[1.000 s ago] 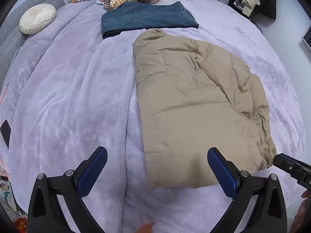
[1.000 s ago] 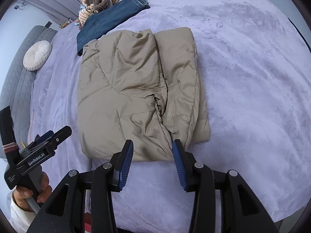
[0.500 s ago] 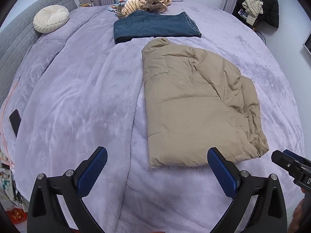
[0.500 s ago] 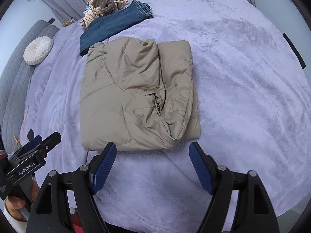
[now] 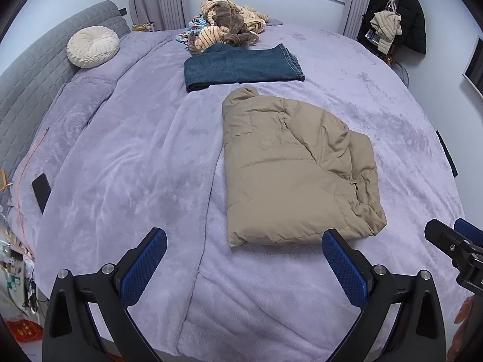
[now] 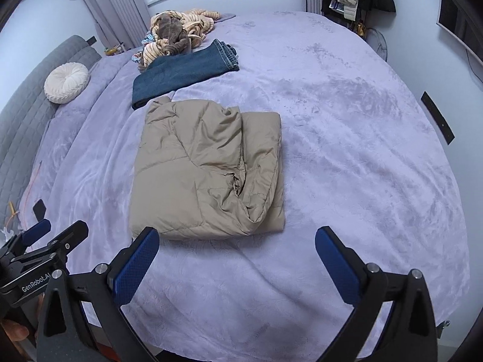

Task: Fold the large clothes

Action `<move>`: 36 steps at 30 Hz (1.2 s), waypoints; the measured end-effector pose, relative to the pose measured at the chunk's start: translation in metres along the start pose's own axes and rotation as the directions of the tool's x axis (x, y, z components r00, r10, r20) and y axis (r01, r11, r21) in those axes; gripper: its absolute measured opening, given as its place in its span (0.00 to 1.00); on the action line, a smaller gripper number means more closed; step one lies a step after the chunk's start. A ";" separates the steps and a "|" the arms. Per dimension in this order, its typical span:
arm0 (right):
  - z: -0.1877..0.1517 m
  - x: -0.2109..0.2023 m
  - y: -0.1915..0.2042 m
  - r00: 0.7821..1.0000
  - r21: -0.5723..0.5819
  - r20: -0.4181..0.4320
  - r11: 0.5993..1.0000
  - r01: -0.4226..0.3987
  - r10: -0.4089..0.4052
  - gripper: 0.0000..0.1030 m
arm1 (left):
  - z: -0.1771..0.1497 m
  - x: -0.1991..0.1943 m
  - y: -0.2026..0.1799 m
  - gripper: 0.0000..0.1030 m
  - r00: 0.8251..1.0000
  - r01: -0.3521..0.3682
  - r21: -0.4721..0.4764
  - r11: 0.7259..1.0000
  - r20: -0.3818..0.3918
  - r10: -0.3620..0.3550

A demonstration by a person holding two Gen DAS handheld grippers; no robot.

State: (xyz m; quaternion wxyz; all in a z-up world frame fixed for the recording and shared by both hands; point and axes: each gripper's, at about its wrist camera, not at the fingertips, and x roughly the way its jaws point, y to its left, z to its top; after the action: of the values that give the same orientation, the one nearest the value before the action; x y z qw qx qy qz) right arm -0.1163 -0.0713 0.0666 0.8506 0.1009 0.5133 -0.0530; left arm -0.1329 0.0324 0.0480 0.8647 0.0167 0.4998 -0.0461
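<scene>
A folded beige puffer jacket (image 5: 295, 169) lies on the lilac bed (image 5: 126, 163). Beyond it are folded jeans (image 5: 241, 68) and a heap of clothes (image 5: 226, 28). The left tool (image 5: 244, 256) hangs above the blanket, jaws wide apart and empty. A round cushion (image 5: 92, 46) rests near the headboard.

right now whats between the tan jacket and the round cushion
Only bare purple blanket lies between the tan jacket and the round cushion; the left wrist view shows it.
</scene>
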 end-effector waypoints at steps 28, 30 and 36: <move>-0.001 -0.018 0.009 0.999 -0.018 0.043 0.999 0.032 -0.031 1.00 | -0.006 -0.028 0.006 1.00 0.999 -0.031 -0.020 0.999 0.027 0.031; -0.001 -0.018 0.009 0.999 -0.017 0.045 0.999 0.031 -0.030 1.00 | -0.007 -0.029 0.006 1.00 0.999 -0.030 -0.018 0.999 0.028 0.030; -0.001 -0.017 0.009 0.999 -0.017 0.044 0.999 0.030 -0.029 1.00 | -0.007 -0.030 0.007 1.00 0.999 -0.032 -0.020 0.999 0.030 0.033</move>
State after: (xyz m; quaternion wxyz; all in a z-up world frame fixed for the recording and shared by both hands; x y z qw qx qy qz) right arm -0.1235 -0.0623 0.0823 0.8615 0.0848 0.4966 -0.0631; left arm -0.1533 0.0414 0.0703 0.8729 0.0158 0.4869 -0.0273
